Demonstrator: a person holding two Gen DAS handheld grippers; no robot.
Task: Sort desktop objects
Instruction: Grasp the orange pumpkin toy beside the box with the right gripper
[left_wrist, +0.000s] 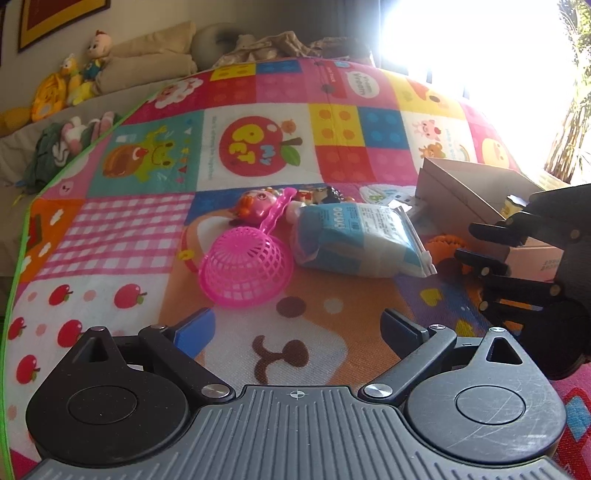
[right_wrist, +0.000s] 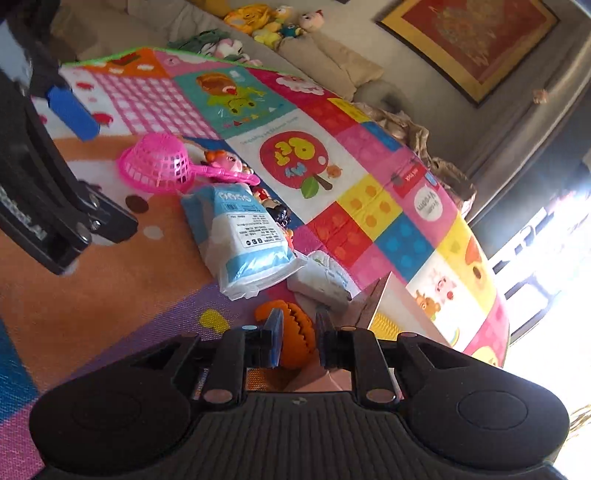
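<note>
Orange ball (right_wrist: 295, 341) between right claw (right_wrist: 297, 341) pads.

— Left gripper (left_wrist: 297, 332)?
— You hold it low over the play mat (left_wrist: 155, 236), fingers spread wide, nothing between the blue pads (left_wrist: 195, 329). Points along the mat, level.

— Right gripper (right_wrist: 297, 341)?
— You have it down near the mat's window-side edge, tilted. Fingers narrowed, one either side of the orange toy (right_wrist: 295, 332); whether the pads touch it, can't tell. From your left camera, it sits to the right, above the mat.
</note>
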